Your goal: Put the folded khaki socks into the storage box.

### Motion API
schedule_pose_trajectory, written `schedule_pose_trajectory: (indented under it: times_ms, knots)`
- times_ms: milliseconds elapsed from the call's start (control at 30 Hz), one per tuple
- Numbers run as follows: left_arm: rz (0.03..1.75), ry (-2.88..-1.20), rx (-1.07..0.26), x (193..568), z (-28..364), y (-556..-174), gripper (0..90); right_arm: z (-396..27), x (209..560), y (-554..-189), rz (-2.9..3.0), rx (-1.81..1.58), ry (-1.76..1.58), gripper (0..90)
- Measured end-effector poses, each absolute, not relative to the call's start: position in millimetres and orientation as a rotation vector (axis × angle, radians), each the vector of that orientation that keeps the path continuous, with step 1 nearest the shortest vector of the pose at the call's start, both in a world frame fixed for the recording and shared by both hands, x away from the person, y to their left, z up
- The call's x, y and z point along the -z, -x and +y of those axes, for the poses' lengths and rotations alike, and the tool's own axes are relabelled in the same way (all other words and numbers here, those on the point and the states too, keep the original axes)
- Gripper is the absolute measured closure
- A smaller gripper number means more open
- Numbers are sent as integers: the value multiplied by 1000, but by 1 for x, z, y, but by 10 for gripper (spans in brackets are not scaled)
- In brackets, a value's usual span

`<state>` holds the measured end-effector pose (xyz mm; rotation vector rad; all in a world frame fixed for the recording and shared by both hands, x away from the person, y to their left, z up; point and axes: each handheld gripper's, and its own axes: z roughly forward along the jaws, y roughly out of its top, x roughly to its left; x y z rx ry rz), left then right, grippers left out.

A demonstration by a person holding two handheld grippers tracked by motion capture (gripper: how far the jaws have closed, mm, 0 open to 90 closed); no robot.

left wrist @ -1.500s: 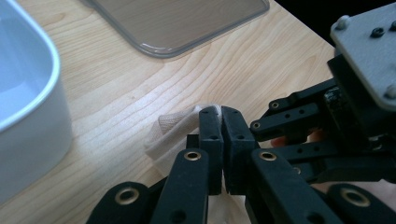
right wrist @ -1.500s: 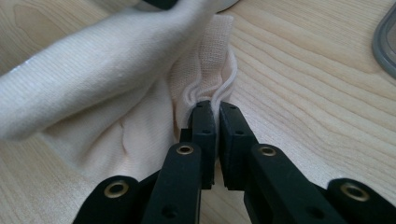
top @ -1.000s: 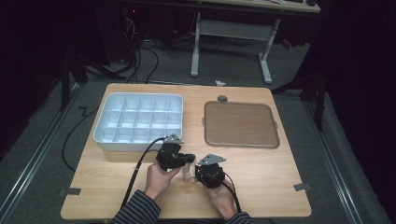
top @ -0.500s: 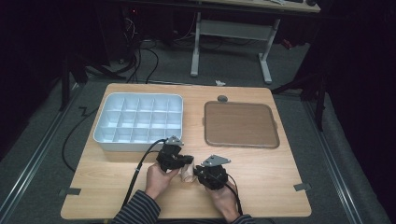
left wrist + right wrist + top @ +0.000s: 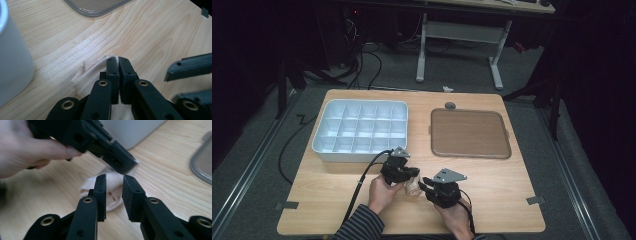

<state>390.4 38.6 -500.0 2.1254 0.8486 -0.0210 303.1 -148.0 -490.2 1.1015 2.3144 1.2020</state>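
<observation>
On the pale wooden counter (image 5: 327,200), a small cream-coloured folded cloth (image 5: 113,186) lies between the two hands, in front of the white compartmented plastic tray (image 5: 362,129). The left tongs (image 5: 118,60) are pressed together, pinching the cloth's edge. The right tongs (image 5: 113,181) have just been opening and stand spread above the cloth, not pressing it.

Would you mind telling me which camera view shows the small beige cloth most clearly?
The right gripper view: the beige cloth lies rumpled on the table beyond its parted jaws. The left gripper view shows a folded edge beside shut jaws. In the high view it is a pale patch between both claws.
</observation>
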Motion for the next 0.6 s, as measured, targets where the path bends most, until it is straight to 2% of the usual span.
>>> schedule_pose_trajectory:
  times_ms: [333, 400, 500, 600]
  knots:
    - [846, -2124, 14, 501, 39, -390, 881, -136, 497, -308, 2387, -1166, -1076, 693]
    - [845, -2121, 15, 501, 39, -390, 881, -135, 502, -310, 2400, -1139, -1082, 723]
    - [842, -2120, 17, 501, 38, -390, 881, -133, 508, -309, 2421, -1102, -1066, 823]
    - [840, -2118, 20, 502, 38, -391, 881, -133, 512, -309, 2428, -1087, -1058, 846]
